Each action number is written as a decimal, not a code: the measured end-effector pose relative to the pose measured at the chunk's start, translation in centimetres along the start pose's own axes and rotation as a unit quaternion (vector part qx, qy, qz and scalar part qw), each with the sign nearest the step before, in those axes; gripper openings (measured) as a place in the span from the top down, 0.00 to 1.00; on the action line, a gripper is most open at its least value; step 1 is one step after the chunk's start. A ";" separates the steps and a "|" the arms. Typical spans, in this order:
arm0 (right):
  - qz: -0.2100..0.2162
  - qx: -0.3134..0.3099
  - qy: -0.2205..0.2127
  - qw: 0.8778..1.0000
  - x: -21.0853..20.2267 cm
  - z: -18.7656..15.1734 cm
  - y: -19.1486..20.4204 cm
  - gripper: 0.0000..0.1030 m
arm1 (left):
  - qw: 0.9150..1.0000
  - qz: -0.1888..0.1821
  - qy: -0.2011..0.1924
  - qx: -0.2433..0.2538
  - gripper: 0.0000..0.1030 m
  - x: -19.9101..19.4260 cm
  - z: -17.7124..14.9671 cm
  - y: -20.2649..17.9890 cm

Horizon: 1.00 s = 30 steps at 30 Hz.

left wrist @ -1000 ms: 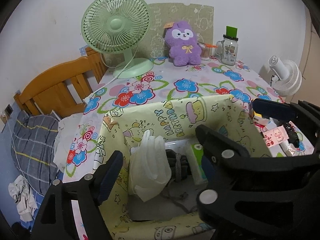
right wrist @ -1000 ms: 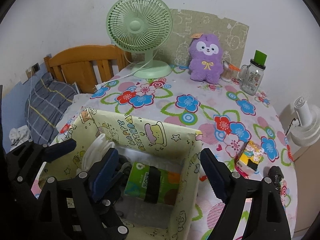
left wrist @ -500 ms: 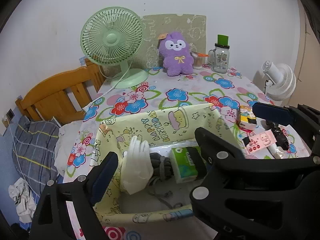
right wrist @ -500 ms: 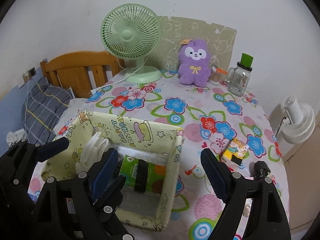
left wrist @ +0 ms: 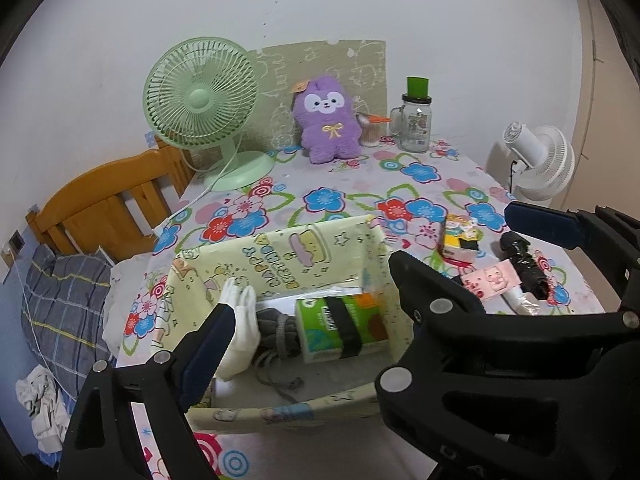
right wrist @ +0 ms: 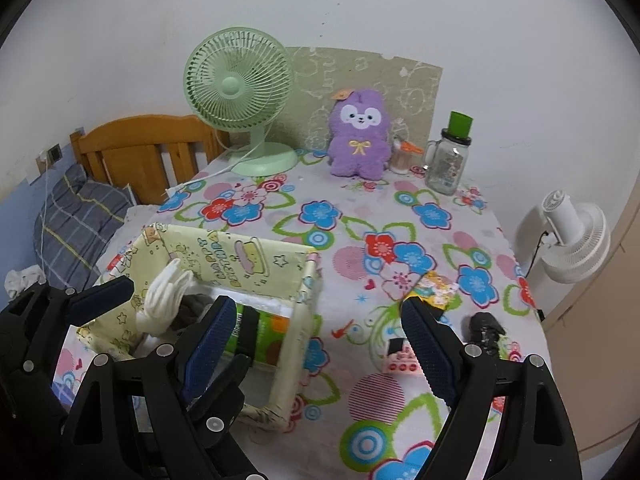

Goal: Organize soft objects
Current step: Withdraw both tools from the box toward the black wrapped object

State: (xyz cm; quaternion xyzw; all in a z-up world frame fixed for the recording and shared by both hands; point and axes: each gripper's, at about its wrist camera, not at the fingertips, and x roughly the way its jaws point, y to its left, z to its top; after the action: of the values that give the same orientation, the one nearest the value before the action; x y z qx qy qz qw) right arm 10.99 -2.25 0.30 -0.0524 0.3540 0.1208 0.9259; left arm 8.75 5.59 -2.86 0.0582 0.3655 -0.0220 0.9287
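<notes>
On our counter [right wrist: 360,216] the yellow box [left wrist: 280,256] holds a white glove [left wrist: 244,332], a grey knit [left wrist: 280,332] and a green tissue pack [left wrist: 340,328]. Our left tongs [left wrist: 308,304] and right tongs [right wrist: 316,344] gape wide, gripping nothing.

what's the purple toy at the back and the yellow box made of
Purple toy: looks like plush fabric, with a fuzzy matte pile and soft rounded edges. Yellow box: probably card or board wrapped in glossy printed paper; its walls stand flat and thin, and the wrap wrinkles at one corner.
</notes>
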 end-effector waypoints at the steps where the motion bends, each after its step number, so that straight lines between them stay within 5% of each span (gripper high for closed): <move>1: -0.001 0.001 -0.001 1.000 -0.2 -0.1 -0.2 0.16 | 1.000 -0.001 -0.001 0.001 0.10 -0.1 0.0 -0.2; 30: -0.021 0.009 -0.023 0.999 -3.8 -1.9 -6.5 0.16 | 0.999 -0.028 -0.013 0.023 0.10 -2.2 0.7 -7.2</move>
State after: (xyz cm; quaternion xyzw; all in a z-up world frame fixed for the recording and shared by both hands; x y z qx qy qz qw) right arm 8.73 -9.56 1.53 -0.0491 0.3326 0.0993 0.9365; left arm 6.98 -1.65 -1.50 0.0688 0.3546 -0.0569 0.9308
